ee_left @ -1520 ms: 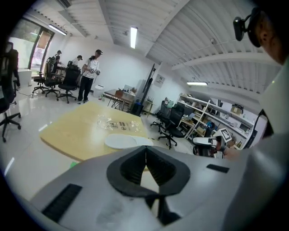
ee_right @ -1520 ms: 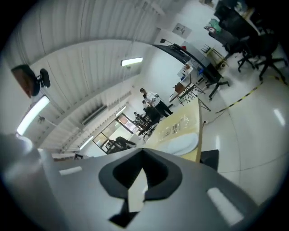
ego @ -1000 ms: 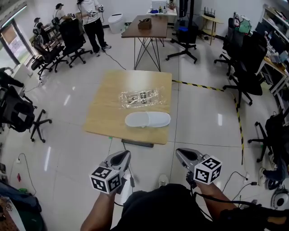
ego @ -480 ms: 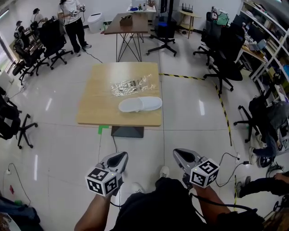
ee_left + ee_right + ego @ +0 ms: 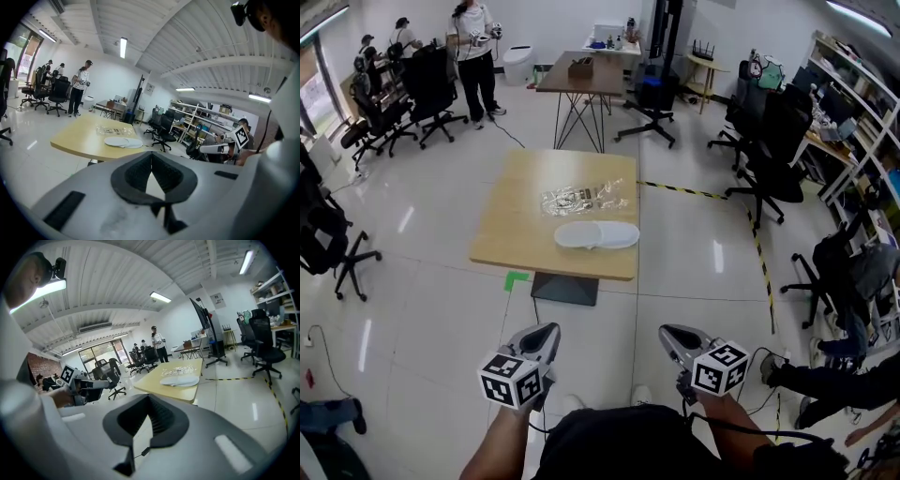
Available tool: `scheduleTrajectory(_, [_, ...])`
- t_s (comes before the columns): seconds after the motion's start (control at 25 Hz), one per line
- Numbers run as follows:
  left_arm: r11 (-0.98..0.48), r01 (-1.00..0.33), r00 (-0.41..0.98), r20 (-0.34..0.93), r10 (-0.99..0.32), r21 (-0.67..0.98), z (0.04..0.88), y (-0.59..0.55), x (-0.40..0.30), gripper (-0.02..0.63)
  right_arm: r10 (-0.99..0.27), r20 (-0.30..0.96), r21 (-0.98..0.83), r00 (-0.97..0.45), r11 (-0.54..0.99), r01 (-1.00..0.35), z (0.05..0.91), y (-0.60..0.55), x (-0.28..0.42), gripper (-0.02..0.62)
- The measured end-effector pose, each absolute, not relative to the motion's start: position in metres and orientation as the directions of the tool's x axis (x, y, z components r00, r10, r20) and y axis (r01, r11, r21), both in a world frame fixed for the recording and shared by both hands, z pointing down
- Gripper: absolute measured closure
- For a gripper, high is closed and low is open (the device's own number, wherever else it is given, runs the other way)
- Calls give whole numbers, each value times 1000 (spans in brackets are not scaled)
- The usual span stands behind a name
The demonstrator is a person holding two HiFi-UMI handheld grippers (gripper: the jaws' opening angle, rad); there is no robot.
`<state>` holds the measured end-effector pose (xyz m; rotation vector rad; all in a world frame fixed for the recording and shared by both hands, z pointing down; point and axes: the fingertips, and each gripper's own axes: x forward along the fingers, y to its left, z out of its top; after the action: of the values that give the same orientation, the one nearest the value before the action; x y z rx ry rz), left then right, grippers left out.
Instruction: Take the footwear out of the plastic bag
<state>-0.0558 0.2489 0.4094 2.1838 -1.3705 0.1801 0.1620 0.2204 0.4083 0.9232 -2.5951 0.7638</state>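
Note:
A pair of white slippers (image 5: 597, 234) lies on the wooden table (image 5: 511, 244), near its front edge. Behind them lies the clear plastic bag (image 5: 584, 198), flat and crumpled. The slippers (image 5: 123, 141) and bag (image 5: 110, 131) show small in the left gripper view; the slippers (image 5: 180, 379) and bag (image 5: 180, 370) show again in the right gripper view. My left gripper (image 5: 542, 336) and right gripper (image 5: 673, 337) are held low, well short of the table, both shut with nothing between the jaws.
Office chairs (image 5: 766, 141) stand to the right and at the far left (image 5: 328, 232). A second table (image 5: 581, 77) is behind. A person (image 5: 475, 52) stands at the back left. Yellow-black tape (image 5: 756, 244) runs across the floor, and a green mark (image 5: 517, 278) lies by the table base.
The head view has swung about; the table sits somewhat farther and more central. Both grippers stay shut and low in front of the body.

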Motion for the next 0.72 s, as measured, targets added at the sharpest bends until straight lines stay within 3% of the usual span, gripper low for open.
scheduleTrajectory(0.72, [-340, -887, 446, 391, -805, 312, 395, 255, -14, 598, -485, 396, -385, -780, 684, -620, 401, 226, 203, 594])
